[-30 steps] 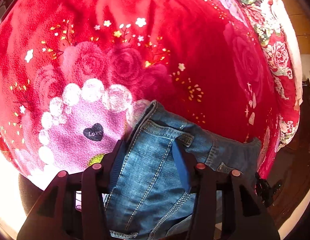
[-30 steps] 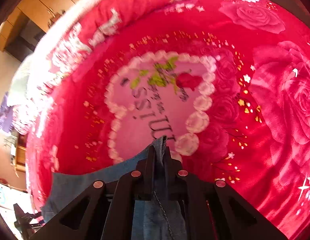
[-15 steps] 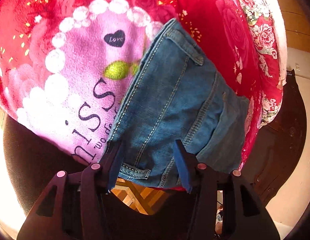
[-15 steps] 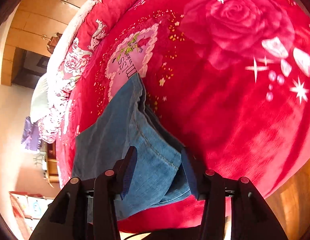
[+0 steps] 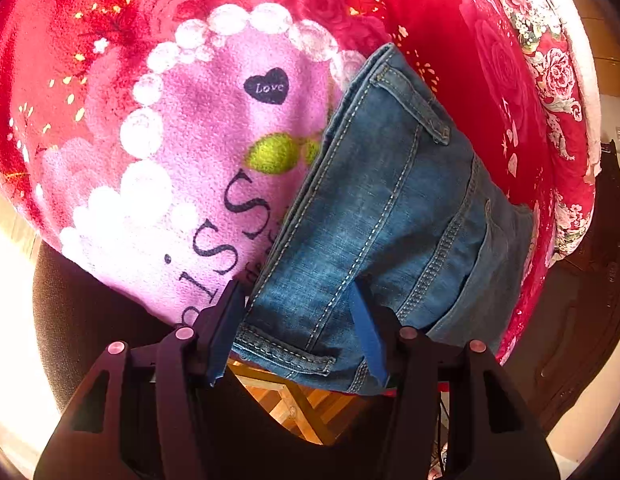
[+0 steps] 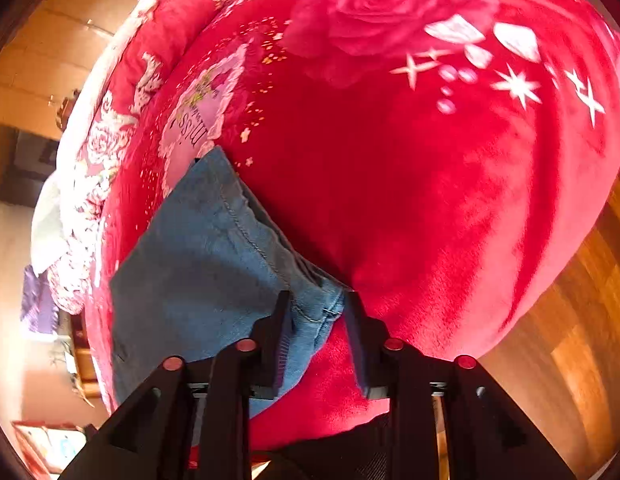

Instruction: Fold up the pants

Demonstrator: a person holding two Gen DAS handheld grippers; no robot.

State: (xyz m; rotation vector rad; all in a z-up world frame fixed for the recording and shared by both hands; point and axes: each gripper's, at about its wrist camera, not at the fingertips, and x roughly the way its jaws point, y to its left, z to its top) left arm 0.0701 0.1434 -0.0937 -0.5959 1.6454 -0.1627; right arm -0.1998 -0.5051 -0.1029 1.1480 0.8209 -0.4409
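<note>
1. I see the folded blue denim pants [image 5: 389, 208] lying on the red plush rose-print blanket [image 5: 449, 20] that covers the bed, close to the blanket's near edge, one long side overlapping the pink heart panel with black lettering [image 5: 198, 152].
2. My left gripper [image 5: 296, 324] points along the pants from their waistband end. Its blue-padded fingers [image 5: 365, 332] stand wide apart, with the belt-loop corner of the denim between them; neither pad is pressing the cloth, so nothing is held.
3. Below the left gripper the denim corner overhangs the bed edge, with the brown wooden floor [image 5: 294, 404] visible underneath.
4. My right gripper [image 6: 315, 328] is angled down at the opposite end of the pants [image 6: 198, 264]. Its dark fingers [image 6: 276, 336] are spread open around a bunched hem corner; the left one lies on the denim, the right one sits over bare blanket [image 6: 449, 200]. Nothing is clamped.
5. From the right wrist view the pants lie flat in a compact rectangle, stitched seam edge toward the blanket's red middle.
</note>
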